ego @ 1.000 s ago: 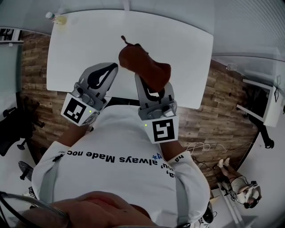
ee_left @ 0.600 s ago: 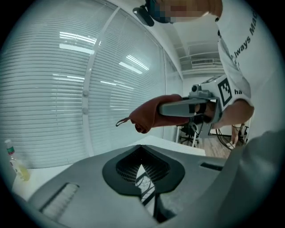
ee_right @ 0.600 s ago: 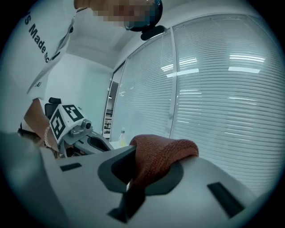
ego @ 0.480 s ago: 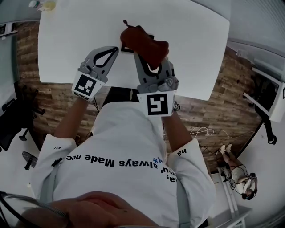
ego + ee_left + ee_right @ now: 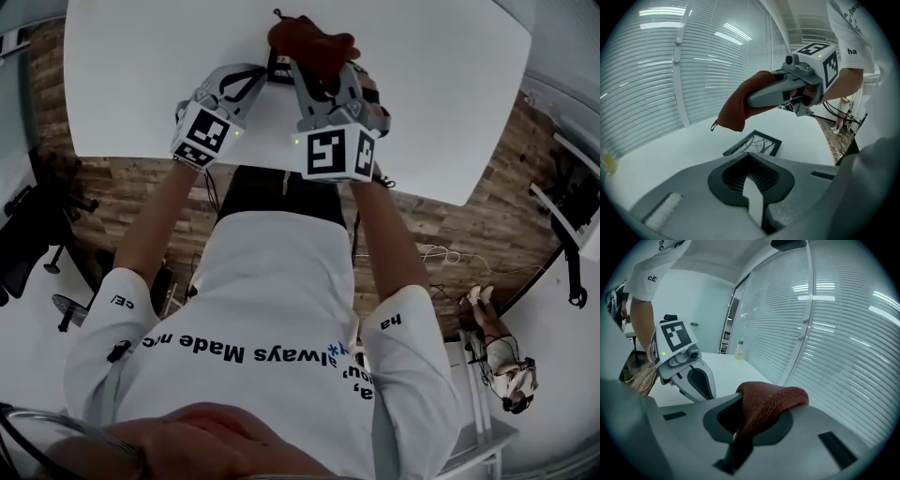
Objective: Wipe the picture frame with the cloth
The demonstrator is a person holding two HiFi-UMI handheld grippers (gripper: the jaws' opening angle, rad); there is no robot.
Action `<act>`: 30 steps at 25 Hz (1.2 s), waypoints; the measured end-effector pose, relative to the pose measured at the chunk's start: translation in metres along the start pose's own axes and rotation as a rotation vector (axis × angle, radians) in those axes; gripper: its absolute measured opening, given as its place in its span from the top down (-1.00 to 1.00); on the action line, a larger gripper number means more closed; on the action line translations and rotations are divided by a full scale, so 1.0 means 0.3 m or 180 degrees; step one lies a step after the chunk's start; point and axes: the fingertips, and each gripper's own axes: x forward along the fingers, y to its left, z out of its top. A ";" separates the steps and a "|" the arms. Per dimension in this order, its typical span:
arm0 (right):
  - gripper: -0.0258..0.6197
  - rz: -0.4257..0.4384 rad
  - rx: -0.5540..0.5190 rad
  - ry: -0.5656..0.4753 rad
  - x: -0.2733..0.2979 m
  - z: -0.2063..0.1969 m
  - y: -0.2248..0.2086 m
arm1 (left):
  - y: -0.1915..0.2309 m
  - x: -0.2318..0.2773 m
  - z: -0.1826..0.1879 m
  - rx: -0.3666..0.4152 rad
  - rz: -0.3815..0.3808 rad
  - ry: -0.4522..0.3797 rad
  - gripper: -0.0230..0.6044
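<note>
**Desk:** What have your right tongs got?

**Operator:** My right tongs (image 5: 740, 434) are clamped on the rust-red cloth (image 5: 771, 401). It bunches up over the jaws. In the left gripper view it hangs down past their tips, with a small loop at one corner.

**Desk:** And the left?

**Operator:** My left tongs (image 5: 751, 187) have their jaws together with nothing between them. I hold them over the white bench (image 5: 661, 154), just beside the right tongs, and both pairs point away from me.

**Desk:** Where is the picture frame?

**Operator:** The picture frame (image 5: 757, 144) lies flat on the bench, straight ahead of the left tongs and underneath the right tongs. It has a black border around a pale picture with dark branch lines. The cloth hangs over the side of the frame farthest from the left tongs, and I can't tell whether it touches. In the head view the right tongs and the cloth hide most of the frame. Only a dark corner shows between the two pairs of tongs.

**Desk:** Anything else on the bench?

**Operator:** A small bottle (image 5: 739, 350) stands well beyond the left tongs, close to the window blinds (image 5: 834, 324).
</note>
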 end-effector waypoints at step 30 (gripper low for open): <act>0.83 0.0658 -0.0541 0.0539 0.141 -0.292 0.299 | -0.004 0.029 -0.148 -0.0140 0.0041 0.0118 0.92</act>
